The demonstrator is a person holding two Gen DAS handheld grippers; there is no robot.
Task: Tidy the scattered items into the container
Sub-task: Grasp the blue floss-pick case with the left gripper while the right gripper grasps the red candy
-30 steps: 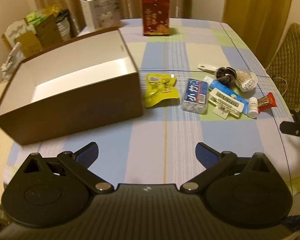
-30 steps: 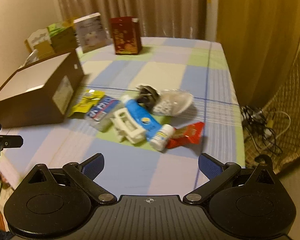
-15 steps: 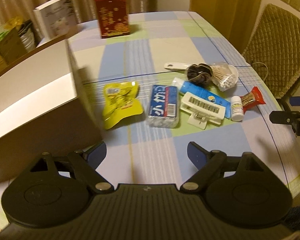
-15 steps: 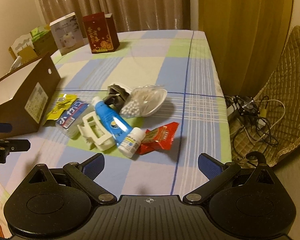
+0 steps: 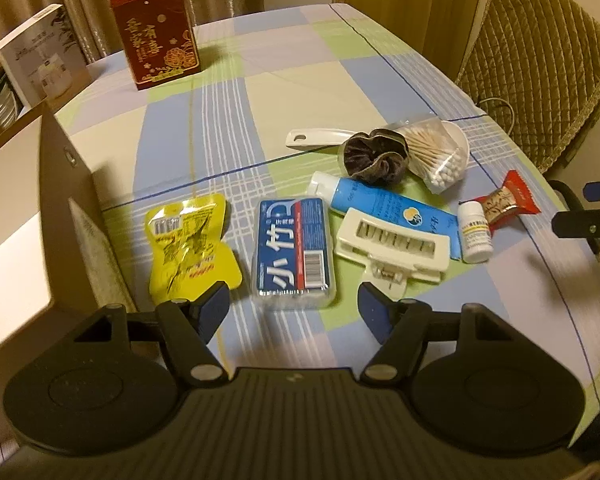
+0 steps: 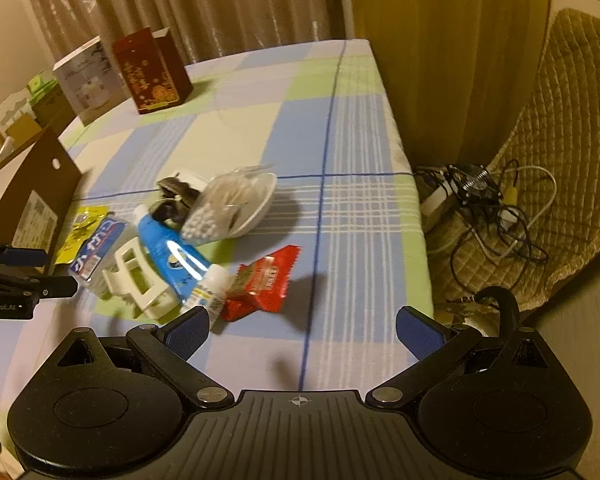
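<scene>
1. Both tools stood wide open and held nothing: the left tool (image 5: 293, 306) hovered over the near edge of the worktop (image 5: 300, 80), and the right tool (image 6: 302, 326) hovered over the worktop's near right corner.
2. The left tool's fingers (image 5: 215, 305) pointed at a blue-and-red tissue pack (image 5: 293, 252), which lay flat just ahead of them.
3. A yellow snack packet (image 5: 190, 248) lay just beside the tissue pack, between it and the brown cardboard box (image 5: 66, 216) at the worktop's left edge; the box stood open, its pale inside showing.
4. A cream hair claw clip (image 5: 394, 246) lay on the other side of the tissue pack, resting partly on a blue tube (image 5: 380, 204).
5. A small white bottle (image 5: 475, 232) lay at the tube's end, touching a red candy wrapper (image 5: 508, 200) nearer the right edge.
6. Behind the tube sat a dark scrunchie (image 5: 376, 154), a bag of cotton swabs (image 5: 436, 152) and a white scoop (image 5: 320, 138), all bunched together.
7. A red gift box (image 5: 156, 50) and a white carton (image 5: 40, 64) stood upright near the far left corner.
8. A quilted chair (image 5: 540, 60) stood beyond the right edge.
</scene>
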